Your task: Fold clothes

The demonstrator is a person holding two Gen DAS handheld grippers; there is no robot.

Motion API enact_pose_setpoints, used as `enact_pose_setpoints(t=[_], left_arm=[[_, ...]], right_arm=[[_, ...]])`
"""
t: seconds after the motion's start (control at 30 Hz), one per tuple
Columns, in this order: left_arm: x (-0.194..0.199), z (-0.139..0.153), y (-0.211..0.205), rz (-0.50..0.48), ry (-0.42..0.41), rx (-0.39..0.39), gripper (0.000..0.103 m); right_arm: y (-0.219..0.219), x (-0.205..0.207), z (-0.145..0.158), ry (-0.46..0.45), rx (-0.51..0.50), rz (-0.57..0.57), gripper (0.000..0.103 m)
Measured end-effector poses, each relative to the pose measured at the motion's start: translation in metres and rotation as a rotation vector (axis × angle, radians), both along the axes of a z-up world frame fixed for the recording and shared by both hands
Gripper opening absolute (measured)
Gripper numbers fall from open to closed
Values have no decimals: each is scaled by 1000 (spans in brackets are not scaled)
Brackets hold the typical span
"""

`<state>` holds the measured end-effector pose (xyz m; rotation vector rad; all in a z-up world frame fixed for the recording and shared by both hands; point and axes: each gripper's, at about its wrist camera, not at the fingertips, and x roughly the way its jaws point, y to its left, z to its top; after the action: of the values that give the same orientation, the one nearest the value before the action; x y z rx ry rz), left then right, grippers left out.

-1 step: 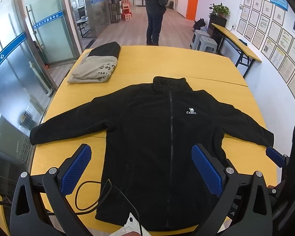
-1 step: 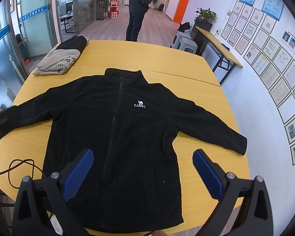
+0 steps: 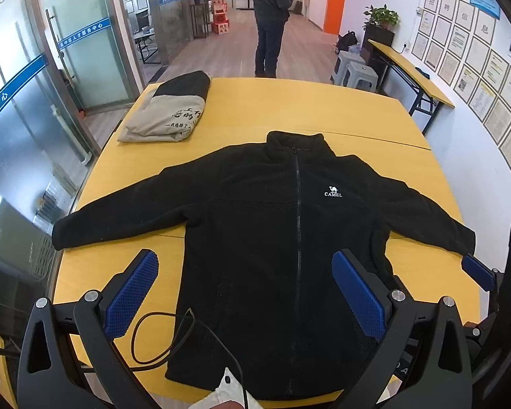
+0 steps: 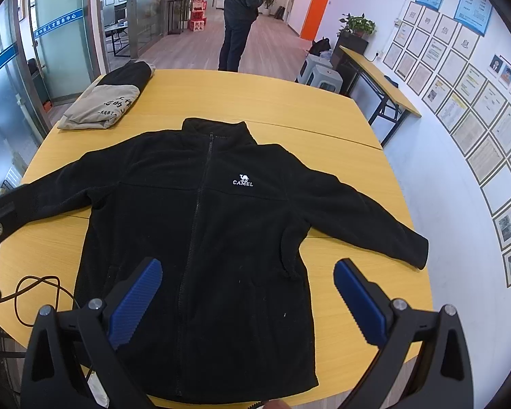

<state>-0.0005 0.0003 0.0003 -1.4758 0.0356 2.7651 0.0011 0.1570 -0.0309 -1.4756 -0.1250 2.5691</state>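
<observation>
A black fleece jacket (image 3: 272, 238) with a white CAMEL logo lies flat, zipped, front up, sleeves spread, on the yellow table (image 3: 289, 109). It also shows in the right wrist view (image 4: 204, 238). My left gripper (image 3: 245, 289) is open and empty, held above the jacket's lower hem. My right gripper (image 4: 248, 300) is open and empty, above the hem's right half. Part of the right gripper (image 3: 480, 269) shows in the left wrist view near the right cuff.
A folded beige and black garment (image 3: 170, 109) lies at the table's far left corner, also in the right wrist view (image 4: 109, 102). A black cable (image 3: 160, 337) loops by the near left hem. A man (image 3: 271, 17) stands beyond the table. Stools (image 3: 354, 71) stand at the right.
</observation>
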Motion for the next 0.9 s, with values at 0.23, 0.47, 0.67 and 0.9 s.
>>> enact_pose_setpoints(t=[0.23, 0.47, 0.67, 0.9], left_arm=[[5, -9, -11, -7, 41, 49, 103], [-25, -6, -10, 1, -31, 14, 103], [-32, -12, -16, -11, -54, 14, 103], [-36, -17, -29, -19, -57, 14, 103]], right_arm=[[-6, 2, -3, 1, 6, 0, 103], [-17, -5, -11, -6, 12, -3, 103], [-20, -8, -13, -24, 17, -6, 103], [-29, -11, -14, -36, 35, -9, 103]])
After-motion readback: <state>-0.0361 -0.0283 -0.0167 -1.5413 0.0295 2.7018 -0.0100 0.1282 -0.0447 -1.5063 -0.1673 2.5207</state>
